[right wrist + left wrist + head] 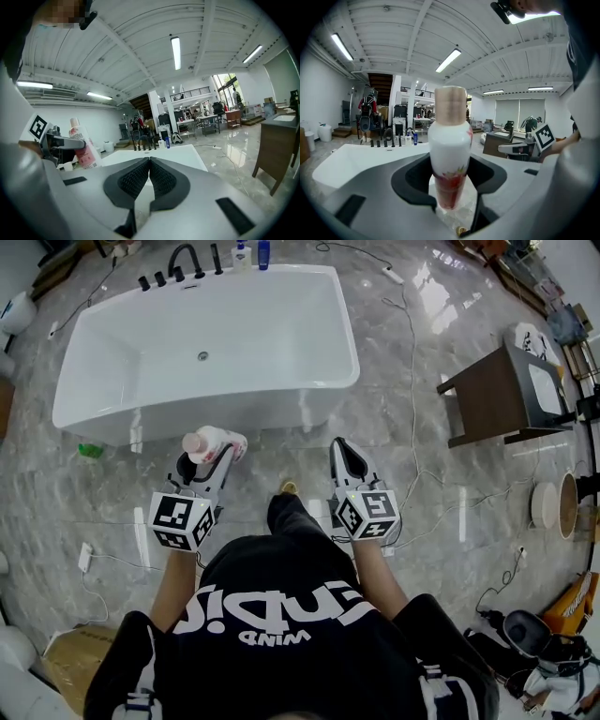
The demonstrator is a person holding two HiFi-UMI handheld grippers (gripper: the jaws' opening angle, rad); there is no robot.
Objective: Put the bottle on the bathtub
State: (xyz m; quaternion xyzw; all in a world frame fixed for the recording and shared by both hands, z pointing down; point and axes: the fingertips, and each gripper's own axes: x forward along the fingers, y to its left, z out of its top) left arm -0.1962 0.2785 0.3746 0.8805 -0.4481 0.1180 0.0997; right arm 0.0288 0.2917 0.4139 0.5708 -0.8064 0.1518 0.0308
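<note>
Holding state: left gripper (210, 454) is clamped on the bottle (216, 442), jaws pinching the lower red-printed part of the body. In the left gripper view the bottle (450, 154) stands upright between the jaws, white body, tan cap (450, 104) on top. The bottle is in the air over the floor (112, 493), just off the near long edge of the bathtub (339, 329), toward that edge's middle. It's not touching the rim or resting on the tub.

Right gripper (343, 450) has its jaws pressed together with nothing between them. The right gripper view confirms it: ribbed pads (137, 177) meet along the centre line, gripper (149, 161) empty. It sits beside the left one, also on the near side of the tub, closer to the near right corner. The same view shows the bottle (85, 151) off to the left in the other gripper, tub rim (180, 153) beyond.

Tub is white and rectangular, with the drain (202, 356) on the basin floor. Black faucet (185, 259) and handles sit along the far edge. At that edge's middle stand a white bottle (242, 254) and a blue bottle (263, 253).

Grey marble floor. A cable (412, 381) runs past the tub's right edge. Dark wood vanity (492, 395) with a white basin (547, 388) stands well apart toward the right. Small green item (90, 450) lies on the floor by the tub's near left corner.
</note>
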